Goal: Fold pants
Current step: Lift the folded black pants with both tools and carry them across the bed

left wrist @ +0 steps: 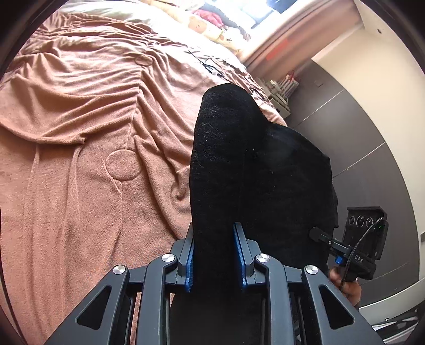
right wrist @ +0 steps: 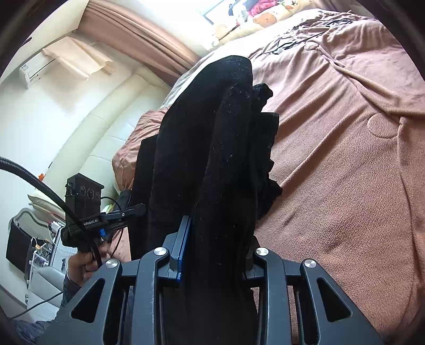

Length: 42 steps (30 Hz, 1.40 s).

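Rumpled pinkish-brown bedspread (left wrist: pixel 79 132), bright window (right wrist: pixel 172 8), brown curtain (right wrist: pixel 138 34) beyond

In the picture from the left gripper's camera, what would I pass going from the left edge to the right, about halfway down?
Pink blanket → black pants, clamped in the left gripper → right gripper at the pants' far edge → grey wardrobe.

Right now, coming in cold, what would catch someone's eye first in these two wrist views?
The black pants fill the middle of both views, bunched between the jaws of the left gripper and the right gripper. Behind them spreads the rumpled pinkish-brown bedspread, with a bright window beyond the bed.
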Motion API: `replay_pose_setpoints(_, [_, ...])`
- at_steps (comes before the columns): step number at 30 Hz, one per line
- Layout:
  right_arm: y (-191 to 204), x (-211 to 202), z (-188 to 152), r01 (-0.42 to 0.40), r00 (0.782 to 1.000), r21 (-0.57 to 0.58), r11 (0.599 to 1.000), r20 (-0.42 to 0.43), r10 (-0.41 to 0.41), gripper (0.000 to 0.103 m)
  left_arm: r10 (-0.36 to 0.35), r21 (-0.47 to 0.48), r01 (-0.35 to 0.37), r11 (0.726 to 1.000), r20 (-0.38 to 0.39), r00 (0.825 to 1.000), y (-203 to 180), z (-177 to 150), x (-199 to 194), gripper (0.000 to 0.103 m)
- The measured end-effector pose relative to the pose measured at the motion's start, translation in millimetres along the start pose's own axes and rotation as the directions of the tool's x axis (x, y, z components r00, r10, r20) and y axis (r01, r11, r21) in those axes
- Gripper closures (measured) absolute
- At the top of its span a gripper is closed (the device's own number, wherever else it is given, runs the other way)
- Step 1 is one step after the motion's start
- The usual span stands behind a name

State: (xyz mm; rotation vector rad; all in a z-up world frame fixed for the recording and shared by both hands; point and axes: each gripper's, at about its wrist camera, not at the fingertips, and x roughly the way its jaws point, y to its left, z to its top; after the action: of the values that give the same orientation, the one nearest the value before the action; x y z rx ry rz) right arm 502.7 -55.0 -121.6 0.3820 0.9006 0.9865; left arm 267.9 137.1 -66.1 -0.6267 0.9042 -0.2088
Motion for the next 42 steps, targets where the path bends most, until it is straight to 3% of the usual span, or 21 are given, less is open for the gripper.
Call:
replay_pose_setpoints(24, [45, -101, -26, 0.070, 0.986, -0.165, 0.984, 0.161, -0.044, 0.078, -0.111, 0.110, 0.097, 0.989, 0.126, 0.986, -84, -25, -73, 0.077])
replay_pose_setpoints(42, [55, -176, -42, 0.107, 0.964, -0.229, 0.968, 0.263, -0.044, 0.078, -0.185, 0.238, 0.139, 0.961, 0.180, 0.966, -167, -44, -118, 0.077])
